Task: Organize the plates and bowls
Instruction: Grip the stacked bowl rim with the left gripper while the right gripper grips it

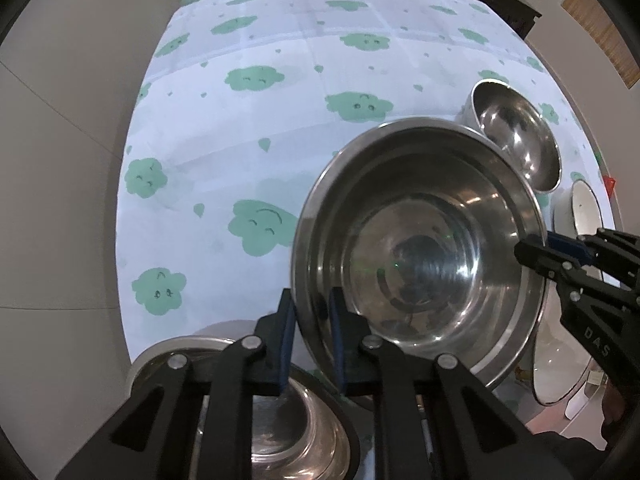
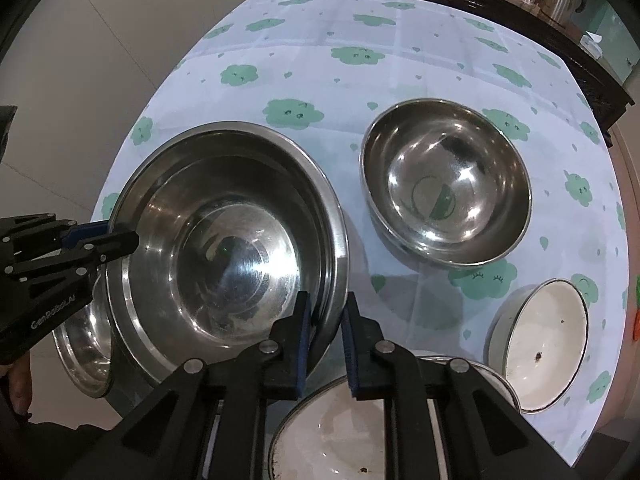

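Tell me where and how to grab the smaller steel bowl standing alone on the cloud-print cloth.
Pinch the thin rim of the smaller round stainless steel bowl, one finger inside and one outside. It sits upright, mouth up, with curved polished walls too wide and probably too slippery to span. Coming from above at its near rim looks best; that edge faces the right gripper, with bare tablecloth between.
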Demonstrator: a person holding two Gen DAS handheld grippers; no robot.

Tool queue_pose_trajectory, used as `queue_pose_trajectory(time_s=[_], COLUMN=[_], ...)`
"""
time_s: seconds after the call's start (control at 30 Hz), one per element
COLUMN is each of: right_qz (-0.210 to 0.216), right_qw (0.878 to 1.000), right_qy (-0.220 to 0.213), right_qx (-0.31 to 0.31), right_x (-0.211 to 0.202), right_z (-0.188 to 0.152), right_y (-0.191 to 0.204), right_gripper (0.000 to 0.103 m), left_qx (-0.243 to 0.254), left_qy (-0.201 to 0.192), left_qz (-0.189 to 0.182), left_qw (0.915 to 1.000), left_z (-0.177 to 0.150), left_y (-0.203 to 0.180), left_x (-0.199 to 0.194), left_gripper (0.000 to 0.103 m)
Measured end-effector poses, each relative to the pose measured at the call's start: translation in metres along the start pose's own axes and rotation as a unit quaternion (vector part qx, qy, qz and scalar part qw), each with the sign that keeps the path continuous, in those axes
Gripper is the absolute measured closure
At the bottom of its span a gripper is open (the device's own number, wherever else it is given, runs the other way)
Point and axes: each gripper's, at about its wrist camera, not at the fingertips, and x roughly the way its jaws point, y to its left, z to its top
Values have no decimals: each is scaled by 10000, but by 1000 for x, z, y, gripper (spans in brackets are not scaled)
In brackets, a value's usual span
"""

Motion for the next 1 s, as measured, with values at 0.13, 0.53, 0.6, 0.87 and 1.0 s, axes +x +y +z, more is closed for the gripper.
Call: queue_pose_trajectory(time_s=[0.13, 0.53, 0.6, 0.87, 1.0], right_qz=[24, 0, 6, 54, 67], right_qw=[10000, 9996, 9995, 9990, 9985], right_qy=[-45, -277, -298, -377, -426], right_qx=[33, -79, -102, -224, -325], right_x=[-7, -33, -36, -43, -48], right_z=[2, 11, 11, 13, 13], right_y=[1, 18, 22, 39, 49], right_gripper=[86, 86, 86, 86, 86], left_qx=[-29, -118, -142, -285, -367], left_qy=[-65, -317, -362, -459, -494], left_qz=[-47, -46, -37, -19, 26], left_qw=[10000, 9994, 9992, 9985, 9981], left_z=[2, -1, -3, -14, -20], left_y=[3, 20, 24, 41, 49], left_x=[-9, -39, -44, -60, -65], left_gripper=[89, 89, 89, 89, 89])
